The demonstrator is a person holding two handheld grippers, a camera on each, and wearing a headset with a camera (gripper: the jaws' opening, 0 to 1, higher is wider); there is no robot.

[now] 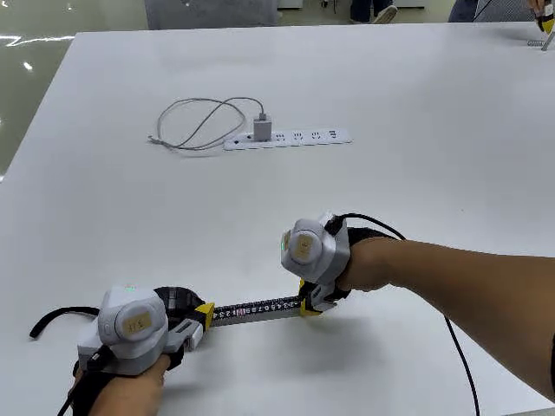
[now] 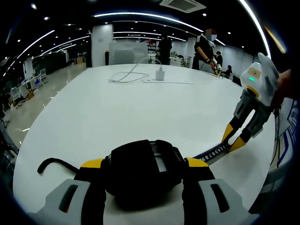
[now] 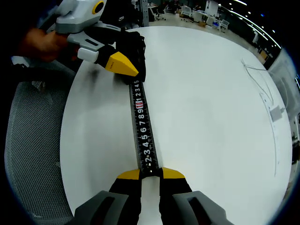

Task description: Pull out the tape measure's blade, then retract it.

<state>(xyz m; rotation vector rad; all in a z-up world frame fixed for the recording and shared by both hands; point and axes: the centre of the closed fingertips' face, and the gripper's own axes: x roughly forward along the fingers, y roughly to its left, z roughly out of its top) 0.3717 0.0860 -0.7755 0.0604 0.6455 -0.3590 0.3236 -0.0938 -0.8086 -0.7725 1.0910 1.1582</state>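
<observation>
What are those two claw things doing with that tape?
A person is working two handheld grippers at a white table. The left gripper is clamped around the black tape measure. The right gripper pinches the end of the blade. The blade is pulled out partway and stretches straight between the two grippers. A power strip sits farther back.

Broad white table [image 1: 390, 87] under long ceiling light strips [image 2: 140, 14], glossy floor [image 1: 26, 78] alongside, grey mesh chair [image 3: 33, 140] at the near edge, white power strip [image 1: 299, 137] with charger [image 1: 262, 128] and looped cable [image 1: 195, 121] toward the far side.
</observation>
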